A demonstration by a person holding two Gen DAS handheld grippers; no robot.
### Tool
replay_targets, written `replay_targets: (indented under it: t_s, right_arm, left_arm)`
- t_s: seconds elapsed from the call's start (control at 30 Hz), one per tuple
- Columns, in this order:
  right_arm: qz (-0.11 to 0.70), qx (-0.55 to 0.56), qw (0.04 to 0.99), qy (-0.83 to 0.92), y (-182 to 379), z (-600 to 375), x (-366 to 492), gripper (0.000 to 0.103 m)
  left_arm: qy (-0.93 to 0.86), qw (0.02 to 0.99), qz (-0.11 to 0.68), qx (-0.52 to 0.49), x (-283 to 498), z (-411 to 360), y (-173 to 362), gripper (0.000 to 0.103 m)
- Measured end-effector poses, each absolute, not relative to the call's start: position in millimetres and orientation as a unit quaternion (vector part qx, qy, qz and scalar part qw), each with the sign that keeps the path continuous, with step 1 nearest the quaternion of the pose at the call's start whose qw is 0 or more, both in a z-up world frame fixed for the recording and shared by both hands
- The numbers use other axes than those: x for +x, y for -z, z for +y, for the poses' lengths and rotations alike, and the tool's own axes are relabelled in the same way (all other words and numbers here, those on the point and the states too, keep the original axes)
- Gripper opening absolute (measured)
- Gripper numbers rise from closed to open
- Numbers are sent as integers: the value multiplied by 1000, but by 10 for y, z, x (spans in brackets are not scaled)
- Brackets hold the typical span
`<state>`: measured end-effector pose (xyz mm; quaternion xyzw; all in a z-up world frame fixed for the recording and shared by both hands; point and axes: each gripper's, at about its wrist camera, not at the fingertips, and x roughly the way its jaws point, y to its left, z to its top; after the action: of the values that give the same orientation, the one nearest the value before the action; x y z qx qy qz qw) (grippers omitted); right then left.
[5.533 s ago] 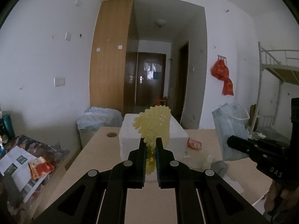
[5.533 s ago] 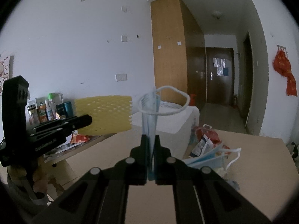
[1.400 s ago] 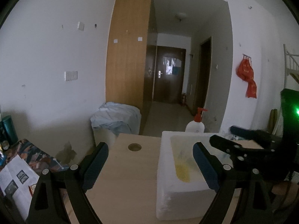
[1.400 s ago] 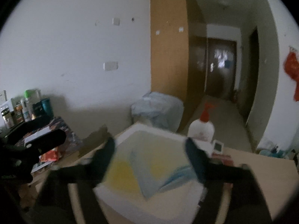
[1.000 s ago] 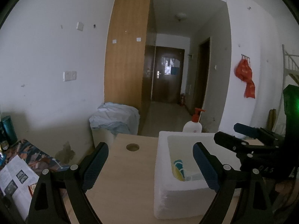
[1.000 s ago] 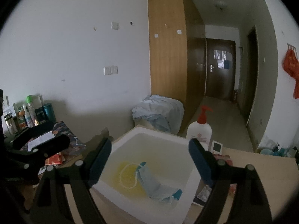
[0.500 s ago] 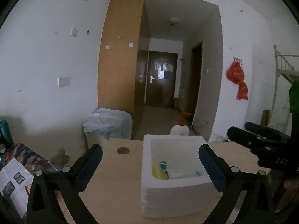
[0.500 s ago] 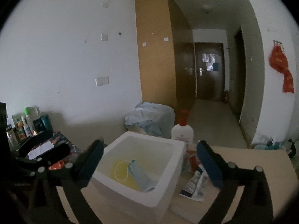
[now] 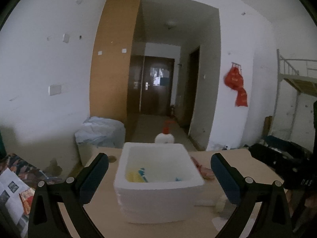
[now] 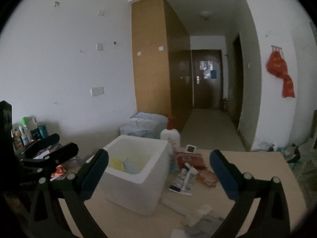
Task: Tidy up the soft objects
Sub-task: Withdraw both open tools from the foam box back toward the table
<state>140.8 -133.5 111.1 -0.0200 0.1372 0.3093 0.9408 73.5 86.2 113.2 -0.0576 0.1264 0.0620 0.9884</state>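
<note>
Left gripper — jaws spread wide, empty. Foam box at 12 o'clock on table; yellow foam net and blue mask inside. Right gripper — parted, empty; box at its 11 o'clock.

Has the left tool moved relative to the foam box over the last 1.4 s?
Yes. The left tool has backed away: the foam box, earlier at lower right, now sits smaller and centred between its open fingers.
</note>
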Motion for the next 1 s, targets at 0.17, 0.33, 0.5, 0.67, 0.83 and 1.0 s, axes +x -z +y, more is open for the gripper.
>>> replay_targets:
  t_s: [0.17,0.33,0.5,0.67,0.83,1.0]
  right_arm:
    - [112,-11,949,-294,-1109,-1626,1169,103]
    - [110,-8,954,-278,-1058,-1795,1048,103]
    - [111,-5,959,-260,-960,-1982,944,103]
    - [110,0,963,-247,-863,-2093,870,103]
    - [108,4,966,-235,-765,-2141,823,103]
    - [104,7,971,-216,-615,-2256,769,103]
  left_arm:
    - [-43,990,120,-52,636,613,-1164,103]
    - [-27,992,119,-45,540,412,-1146,103]
    - [-11,992,117,-40,465,266,-1108,103]
    - [3,993,115,-34,400,145,-996,103]
    - [12,994,102,-43,295,107,-888,103]
    - [26,994,100,-43,233,33,-709,103]
